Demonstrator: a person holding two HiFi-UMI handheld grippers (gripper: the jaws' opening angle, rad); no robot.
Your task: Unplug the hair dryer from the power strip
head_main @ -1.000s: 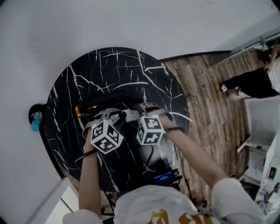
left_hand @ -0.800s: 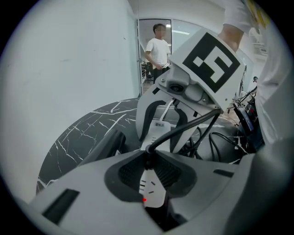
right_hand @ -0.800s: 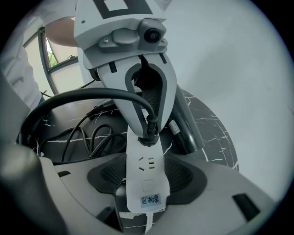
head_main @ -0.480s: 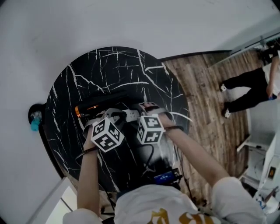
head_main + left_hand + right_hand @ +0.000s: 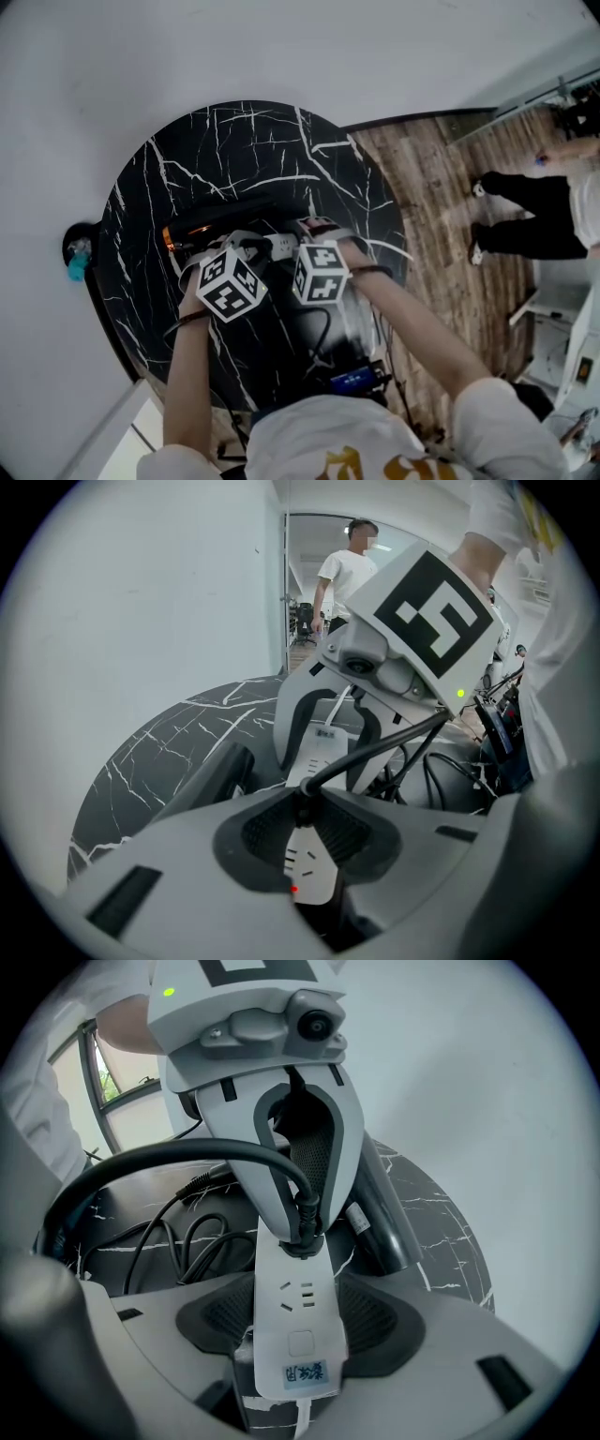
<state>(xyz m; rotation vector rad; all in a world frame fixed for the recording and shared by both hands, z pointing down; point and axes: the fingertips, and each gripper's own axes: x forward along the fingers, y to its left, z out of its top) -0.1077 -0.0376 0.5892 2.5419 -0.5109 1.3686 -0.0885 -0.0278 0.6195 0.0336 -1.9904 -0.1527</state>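
plug (image 5: 302, 1232) gripped for the pull, not yet out of the power strip (image 5: 298, 1321).
pinched by the left gripper (image 5: 300, 810), jaws just closed on it; strip straddled by the right gripper (image 5: 298, 1307), jaws wide and just eased wider, pads beside its edges, seemingly not pressing. lying mid-way across the black marble table (image 5: 234, 141), hair dryer (image 5: 386, 1227) just beyond on the far side, cord (image 5: 169, 1162) looping toward the near edge. next, probably: steady the strip with the right, then draw the plug straight out without lifting the strip along.

Black plug (image 5: 302, 1234) in white power strip (image 5: 298, 1330)
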